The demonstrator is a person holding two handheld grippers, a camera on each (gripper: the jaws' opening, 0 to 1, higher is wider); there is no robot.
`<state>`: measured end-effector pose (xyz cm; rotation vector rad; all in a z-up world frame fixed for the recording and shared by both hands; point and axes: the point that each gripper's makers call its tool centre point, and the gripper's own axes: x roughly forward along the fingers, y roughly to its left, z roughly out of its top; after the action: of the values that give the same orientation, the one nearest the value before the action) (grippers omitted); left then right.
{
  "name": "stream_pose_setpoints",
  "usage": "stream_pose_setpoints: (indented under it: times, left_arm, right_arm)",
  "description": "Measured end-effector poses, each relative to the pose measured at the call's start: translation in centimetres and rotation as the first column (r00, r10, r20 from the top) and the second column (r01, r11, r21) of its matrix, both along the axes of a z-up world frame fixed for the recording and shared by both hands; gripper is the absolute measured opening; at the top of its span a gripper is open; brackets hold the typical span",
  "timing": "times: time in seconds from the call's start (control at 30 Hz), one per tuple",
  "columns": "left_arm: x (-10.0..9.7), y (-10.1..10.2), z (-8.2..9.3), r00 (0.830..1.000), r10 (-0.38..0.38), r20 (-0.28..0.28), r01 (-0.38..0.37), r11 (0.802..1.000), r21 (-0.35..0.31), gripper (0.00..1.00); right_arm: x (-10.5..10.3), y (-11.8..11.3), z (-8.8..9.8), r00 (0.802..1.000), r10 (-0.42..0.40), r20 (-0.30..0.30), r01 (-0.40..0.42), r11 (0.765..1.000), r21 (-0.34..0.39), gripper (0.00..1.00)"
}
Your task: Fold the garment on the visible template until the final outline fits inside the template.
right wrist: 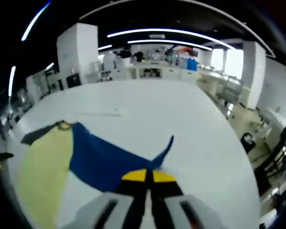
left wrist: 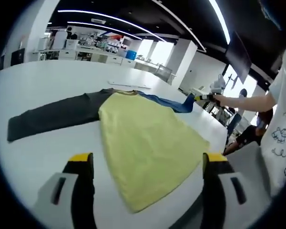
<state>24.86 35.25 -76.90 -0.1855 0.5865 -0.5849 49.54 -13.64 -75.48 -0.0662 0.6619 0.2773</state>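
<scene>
Yellow cotton fills the body of the one long-sleeved shirt (left wrist: 143, 148) lying flat on my white tabletop (left wrist: 43, 90), collar away from me in the left gripper view. It has two sleeves, one of each colour: a dark grey sleeve (left wrist: 52, 117) stretched straight out across the tabletop, and a blue sleeve (right wrist: 107, 160) on the other side.

My left tool (left wrist: 148, 164) hangs over the near hem with its two yellow-tipped jaws wide apart, one on either side of the yellow cloth and touching nothing that I can see.

My right tool (right wrist: 148, 175) has its two yellow-tipped jaws pressed together on the blue sleeve near the cuff, whose point sticks up just past the tips. In the left gripper view that same tool (left wrist: 206, 97) shows at the far end of the blue sleeve, held in my hand (left wrist: 219, 99).

One thin pale strip (left wrist: 128, 85) lies on the tabletop beyond the collar; I cannot tell what it is
</scene>
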Motion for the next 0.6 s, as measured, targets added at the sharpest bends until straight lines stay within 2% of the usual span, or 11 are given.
stream_pose_setpoints:
  times: [0.1,0.17,0.23,0.27,0.33,0.43,0.47,0.6]
  left_arm:
    - [-0.4,-0.2,-0.3,1.0,-0.017,0.001,0.017,0.999,0.029,0.93]
    - [-0.6,-0.2,-0.3,1.0,-0.01,0.003,0.01,1.0,0.02,0.93]
    - [-0.9,-0.4,-0.2,1.0,-0.009,0.007,0.009,1.0,0.011,0.93]
    - [-1.0,-0.4,-0.3,1.0,-0.011,0.008,0.01,1.0,0.013,0.93]
    - [-1.2,-0.3,-0.5,1.0,-0.012,0.011,0.012,1.0,0.026,0.92]
    - [-1.3,-0.3,-0.6,1.0,-0.018,0.015,0.018,0.999,0.032,0.92]
    - [-1.3,-0.2,-0.6,1.0,-0.02,0.018,0.019,0.999,0.036,0.92]
    - [-1.1,0.4,-0.9,0.999,-0.014,0.03,0.013,0.999,0.047,0.92]
  right_arm:
    - [0.3,2.2,0.9,0.999,0.041,0.014,-0.041,0.999,0.006,0.0]
    - [0.8,3.4,1.3,0.998,0.065,0.021,-0.065,0.998,0.02,0.0]
    - [0.6,5.6,2.0,0.995,0.093,0.028,-0.094,0.995,0.025,0.0]
    - [0.9,5.4,1.9,0.994,0.101,0.03,-0.102,0.994,0.027,0.0]
    - [1.2,6.6,2.2,0.993,0.117,0.032,-0.118,0.992,0.043,0.0]
    - [0.9,9.5,2.8,0.986,0.16,0.039,-0.162,0.985,0.055,0.0]
    - [1.4,9.5,2.7,0.985,0.167,0.039,-0.169,0.984,0.054,0.0]
    - [2.1,12.5,3.4,0.975,0.217,0.048,-0.22,0.973,0.071,0.0]
